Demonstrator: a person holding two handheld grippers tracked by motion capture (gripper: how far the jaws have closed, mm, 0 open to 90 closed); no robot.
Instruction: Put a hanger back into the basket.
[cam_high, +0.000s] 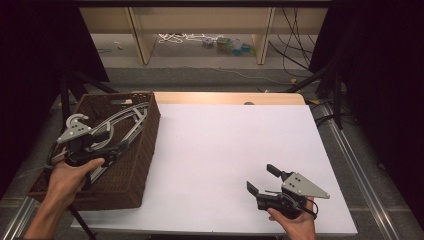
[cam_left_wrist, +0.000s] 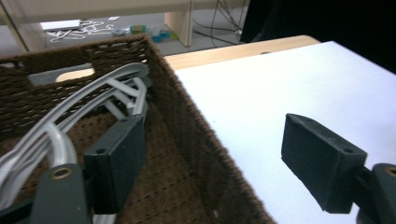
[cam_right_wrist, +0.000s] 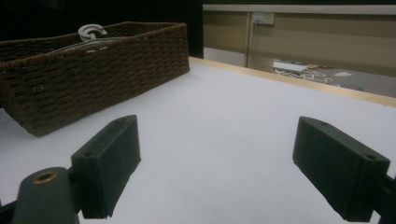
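A brown wicker basket (cam_high: 142, 155) stands at the table's left edge and holds several pale grey plastic hangers (cam_high: 127, 120). My left gripper (cam_high: 116, 141) hovers open over the basket's near half with nothing between its jaws. In the left gripper view the left gripper (cam_left_wrist: 215, 135) straddles the basket's right wall (cam_left_wrist: 187, 102), one jaw above the hangers (cam_left_wrist: 93, 93) and the other above the white table (cam_left_wrist: 280, 79). My right gripper (cam_high: 262, 178) rests open and empty near the front right of the table. In the right gripper view the right gripper (cam_right_wrist: 217, 130) faces the basket (cam_right_wrist: 93, 79), where a hanger hook (cam_right_wrist: 91, 32) sticks up.
The white table top (cam_high: 225, 140) stretches between basket and right gripper, with a wooden strip (cam_high: 225, 97) along its far edge. Beyond it are wooden shelf legs (cam_high: 140, 40), loose cables (cam_high: 295, 45) on the floor and dark stand legs (cam_high: 75, 85) at both sides.
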